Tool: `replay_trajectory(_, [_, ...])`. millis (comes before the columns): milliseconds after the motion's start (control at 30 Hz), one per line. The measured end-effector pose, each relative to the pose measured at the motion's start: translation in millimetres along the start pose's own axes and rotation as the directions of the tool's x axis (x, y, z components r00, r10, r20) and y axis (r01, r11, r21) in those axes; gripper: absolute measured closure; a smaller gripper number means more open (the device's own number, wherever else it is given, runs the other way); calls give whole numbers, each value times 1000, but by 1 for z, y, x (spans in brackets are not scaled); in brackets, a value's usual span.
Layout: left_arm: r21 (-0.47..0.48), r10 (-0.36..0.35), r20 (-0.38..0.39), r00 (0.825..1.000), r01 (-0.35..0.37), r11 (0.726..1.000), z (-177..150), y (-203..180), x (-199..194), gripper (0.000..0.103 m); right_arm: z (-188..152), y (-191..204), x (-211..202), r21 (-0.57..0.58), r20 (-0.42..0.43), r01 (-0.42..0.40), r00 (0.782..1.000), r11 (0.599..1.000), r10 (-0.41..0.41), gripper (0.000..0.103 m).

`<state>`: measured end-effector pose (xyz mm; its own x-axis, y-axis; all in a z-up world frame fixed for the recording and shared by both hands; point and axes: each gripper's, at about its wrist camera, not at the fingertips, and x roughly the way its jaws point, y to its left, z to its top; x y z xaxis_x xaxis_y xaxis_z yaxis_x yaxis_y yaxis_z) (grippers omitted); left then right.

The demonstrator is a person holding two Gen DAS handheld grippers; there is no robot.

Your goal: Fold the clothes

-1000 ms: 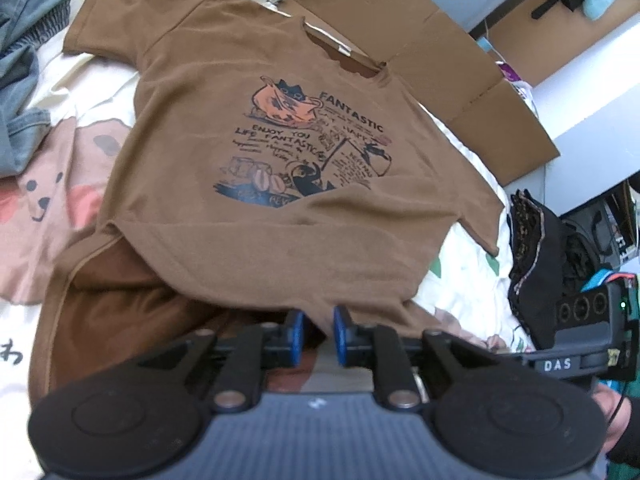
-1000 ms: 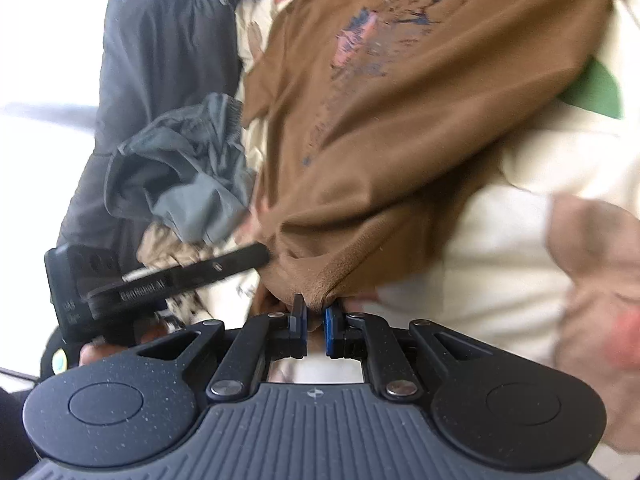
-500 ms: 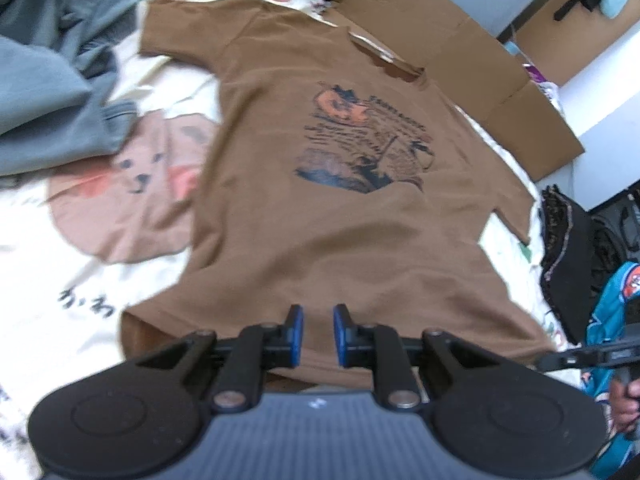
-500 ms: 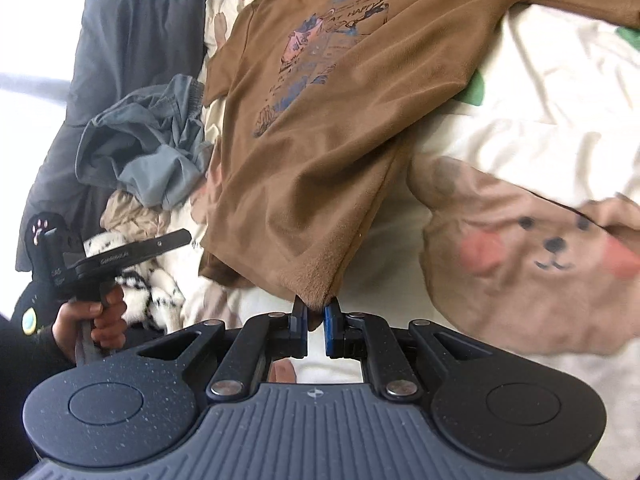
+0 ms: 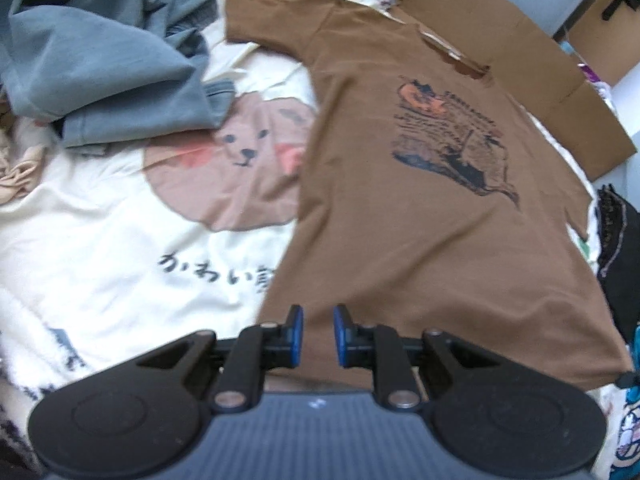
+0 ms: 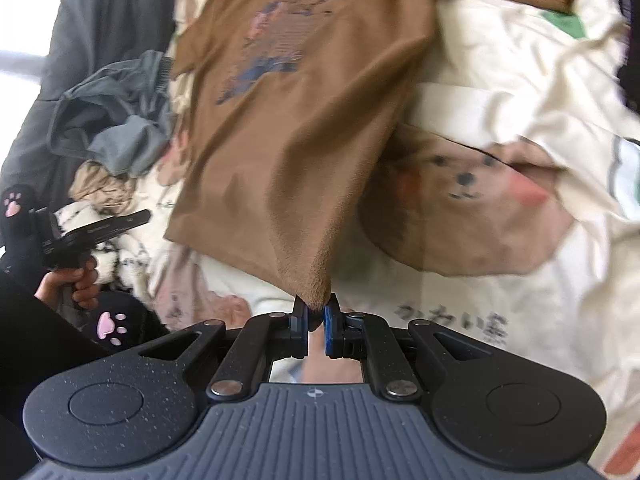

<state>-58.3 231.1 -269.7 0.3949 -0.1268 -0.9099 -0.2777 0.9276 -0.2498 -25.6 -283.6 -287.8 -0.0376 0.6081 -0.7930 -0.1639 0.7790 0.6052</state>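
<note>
A brown T-shirt (image 5: pixel 420 208) with a dark and orange print lies front up, stretched out on a cream bear-print blanket (image 5: pixel 100 248). It also shows in the right wrist view (image 6: pixel 288 152). My left gripper (image 5: pixel 317 334) sits at the shirt's hem near its left corner; its jaws stand slightly apart with the hem cloth between them. My right gripper (image 6: pixel 316 314) is shut on the other bottom corner of the shirt. The left gripper also shows in the right wrist view (image 6: pixel 100 228), held in a hand.
A heap of blue-grey clothes (image 5: pixel 100 52) lies left of the shirt. Flattened cardboard (image 5: pixel 520 52) lies beyond the collar. A dark garment (image 5: pixel 618 256) sits at the right edge. A dark grey cover (image 6: pixel 100 20) lies at the far left.
Both grippers have pulled the hem back toward me. The folded-under bottom part has come out, and the shirt now lies stretched flat.
</note>
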Motion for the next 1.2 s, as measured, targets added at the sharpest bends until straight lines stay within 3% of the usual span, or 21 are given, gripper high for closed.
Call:
replay_trajectory(333, [-32,65,-27,997,-66,997,-10,20,14,87,-4,-31,-19,27,-28,155,988,988,-154,98])
replay_trajectory(767, [-30,-18,-56,998,16,999,-32,7,39,71,-5,-68,23,75,-71,335,941,939,-330,98])
replay_trajectory(900, [21,-58,-82,995,60,998,-38,-8,43,70,-2,-73,27,88,-70,361,932,928,-356,98])
replay_trajectory(1200, [46,-50,-62,997,53,998,-46,-25,51,64,-3,-74,27,94,-59,361,932,928,-357,98])
